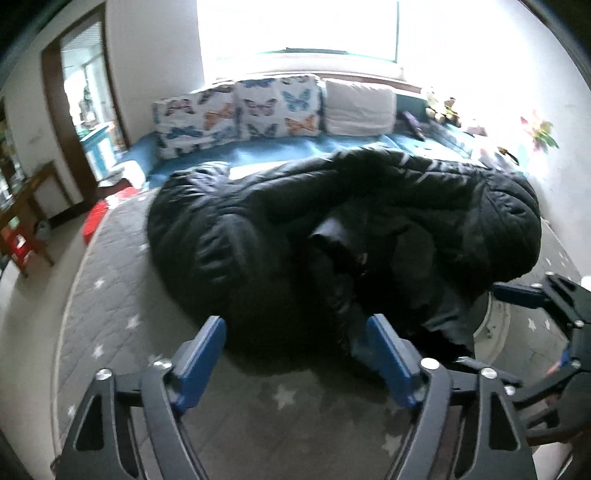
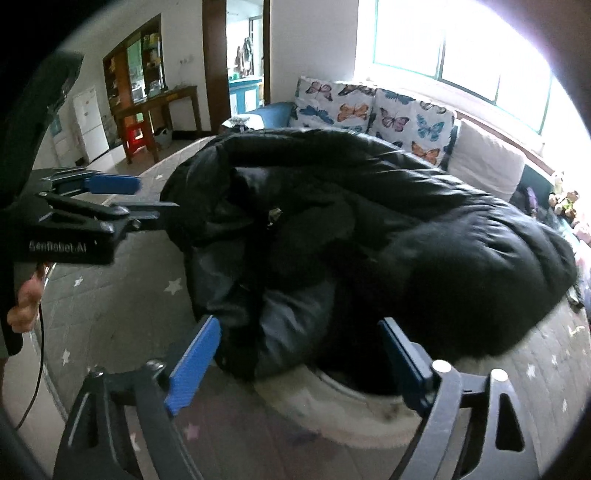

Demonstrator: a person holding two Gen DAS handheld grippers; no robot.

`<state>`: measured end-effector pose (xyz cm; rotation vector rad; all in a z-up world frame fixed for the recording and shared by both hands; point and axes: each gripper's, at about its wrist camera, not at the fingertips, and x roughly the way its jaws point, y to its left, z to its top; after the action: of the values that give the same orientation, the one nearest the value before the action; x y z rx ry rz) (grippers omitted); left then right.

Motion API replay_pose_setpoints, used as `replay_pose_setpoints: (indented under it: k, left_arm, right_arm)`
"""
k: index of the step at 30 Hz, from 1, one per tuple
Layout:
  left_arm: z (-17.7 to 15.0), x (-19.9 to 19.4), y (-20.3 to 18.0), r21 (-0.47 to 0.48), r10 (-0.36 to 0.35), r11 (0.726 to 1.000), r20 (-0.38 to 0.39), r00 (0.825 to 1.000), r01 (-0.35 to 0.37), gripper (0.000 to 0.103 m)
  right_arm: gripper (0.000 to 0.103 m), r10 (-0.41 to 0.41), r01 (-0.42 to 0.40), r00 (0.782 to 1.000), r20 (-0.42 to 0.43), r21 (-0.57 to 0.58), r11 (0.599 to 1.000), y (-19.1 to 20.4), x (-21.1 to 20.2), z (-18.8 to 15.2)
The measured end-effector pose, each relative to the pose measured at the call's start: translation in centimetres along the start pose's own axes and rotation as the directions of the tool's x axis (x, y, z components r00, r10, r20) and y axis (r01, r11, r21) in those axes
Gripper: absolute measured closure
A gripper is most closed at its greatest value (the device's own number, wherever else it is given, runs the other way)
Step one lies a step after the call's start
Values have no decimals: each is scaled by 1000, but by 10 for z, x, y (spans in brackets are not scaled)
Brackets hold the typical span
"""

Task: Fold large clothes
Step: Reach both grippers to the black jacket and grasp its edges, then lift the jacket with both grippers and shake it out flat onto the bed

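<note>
A big black puffer coat (image 1: 332, 221) lies crumpled on a grey star-patterned quilt (image 1: 122, 295). It also shows in the right wrist view (image 2: 369, 229), with a pale fur hood trim (image 2: 332, 402) at its near edge. My left gripper (image 1: 295, 332) is open, jaws wide apart, just short of the coat's near edge. My right gripper (image 2: 299, 339) is open, its blue pads on either side of the coat's near fold, holding nothing. The right gripper shows at the right of the left wrist view (image 1: 546, 306), and the left gripper shows at the left of the right wrist view (image 2: 110, 195).
Butterfly-print cushions (image 1: 236, 110) and a white pillow (image 1: 360, 107) lean at the far side under a bright window (image 1: 295, 26). Small toys (image 1: 443, 107) sit at the far right. A wooden table (image 2: 155, 107) and a red stool (image 2: 135, 136) stand beyond the bed's left side.
</note>
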<state>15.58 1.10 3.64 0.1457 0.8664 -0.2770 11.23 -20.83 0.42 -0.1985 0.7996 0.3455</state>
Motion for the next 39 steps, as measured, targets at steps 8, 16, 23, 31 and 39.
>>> replay_pose_setpoints:
  k: [8,16,23,31,39]
  left_arm:
    - [13,60,-8,49,-123,991,-70,990,126,66]
    - [3,39,-14,29,-171,985,-43,984,173,94]
    - [-20,-42,-36,120,-166,980,36,985,161,95]
    - [-68,-109,-47,192,-169,968,23,985,161,95]
    - [-127,-103,-47,186,-203,956,-134,970,225,93]
  right_arm:
    - [48,-76,76,995,-65,-10,997,-6,33,-3]
    - [79,-42,42,999,0,19,999,-4,-11,-8]
    - [82,3,1,997,73,-49,999,10,-68,-22]
    - [84,99,-96,994,37,-84,992,11,-91,-38]
    - [84,147,-166,975,-167,-107,980,16,-58,-65]
